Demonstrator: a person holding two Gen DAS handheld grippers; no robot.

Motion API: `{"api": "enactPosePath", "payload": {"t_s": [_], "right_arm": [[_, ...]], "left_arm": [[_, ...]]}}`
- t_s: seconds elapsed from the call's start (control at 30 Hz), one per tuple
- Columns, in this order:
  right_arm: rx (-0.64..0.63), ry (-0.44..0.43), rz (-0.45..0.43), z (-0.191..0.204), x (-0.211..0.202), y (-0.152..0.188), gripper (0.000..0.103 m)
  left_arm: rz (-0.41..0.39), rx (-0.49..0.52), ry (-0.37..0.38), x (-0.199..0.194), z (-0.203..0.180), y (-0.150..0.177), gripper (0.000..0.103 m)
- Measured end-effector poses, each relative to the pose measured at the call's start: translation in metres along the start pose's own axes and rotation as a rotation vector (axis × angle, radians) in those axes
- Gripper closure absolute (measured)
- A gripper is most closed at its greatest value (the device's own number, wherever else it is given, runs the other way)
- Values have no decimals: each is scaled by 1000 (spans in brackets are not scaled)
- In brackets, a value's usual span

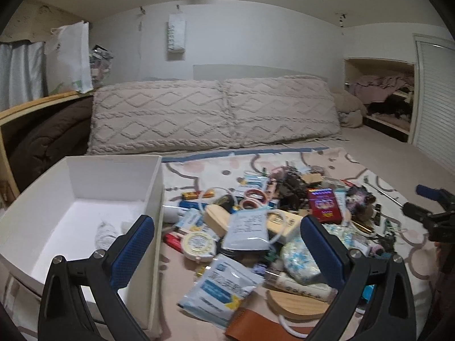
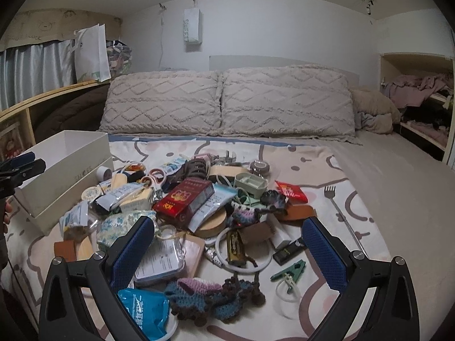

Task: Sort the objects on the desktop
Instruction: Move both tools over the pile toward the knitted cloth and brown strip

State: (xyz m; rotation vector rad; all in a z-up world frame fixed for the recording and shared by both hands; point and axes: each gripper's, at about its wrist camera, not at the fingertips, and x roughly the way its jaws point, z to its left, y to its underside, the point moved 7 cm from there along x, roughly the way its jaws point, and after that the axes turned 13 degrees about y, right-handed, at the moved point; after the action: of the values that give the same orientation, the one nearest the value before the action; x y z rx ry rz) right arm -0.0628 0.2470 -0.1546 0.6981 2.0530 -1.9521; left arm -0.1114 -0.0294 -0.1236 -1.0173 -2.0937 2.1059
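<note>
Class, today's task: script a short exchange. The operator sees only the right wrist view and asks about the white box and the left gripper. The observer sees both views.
Operator: I see only the outside of the white box. Is anything in it?
Observer: Yes. In the left wrist view the white box holds one crumpled white bundle; the rest of its floor is bare.
Operator: The left gripper is just a tip at my left edge. Is it open or shut?
Observer: The left gripper has its jaws wide open, with nothing gripped between them.
</note>
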Motion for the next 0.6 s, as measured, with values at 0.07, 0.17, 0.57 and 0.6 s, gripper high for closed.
{"api": "enactPosePath", "payload": {"t_s": [0.07, 0.17, 0.57, 0.6], "right_arm": [[4, -3, 17, -1, 2, 5, 0], [4, -4, 45, -2, 7, 13, 0], [59, -47, 159, -11, 23, 44, 0], [61, -53, 170, -11, 24, 46, 0]], "left_arm": [[17, 10, 24, 3, -7, 3, 0], [32, 48, 52, 8, -21, 7, 0], [185, 158, 184, 21, -58, 50, 0], [200, 166, 189, 22, -59, 55, 0]]}}
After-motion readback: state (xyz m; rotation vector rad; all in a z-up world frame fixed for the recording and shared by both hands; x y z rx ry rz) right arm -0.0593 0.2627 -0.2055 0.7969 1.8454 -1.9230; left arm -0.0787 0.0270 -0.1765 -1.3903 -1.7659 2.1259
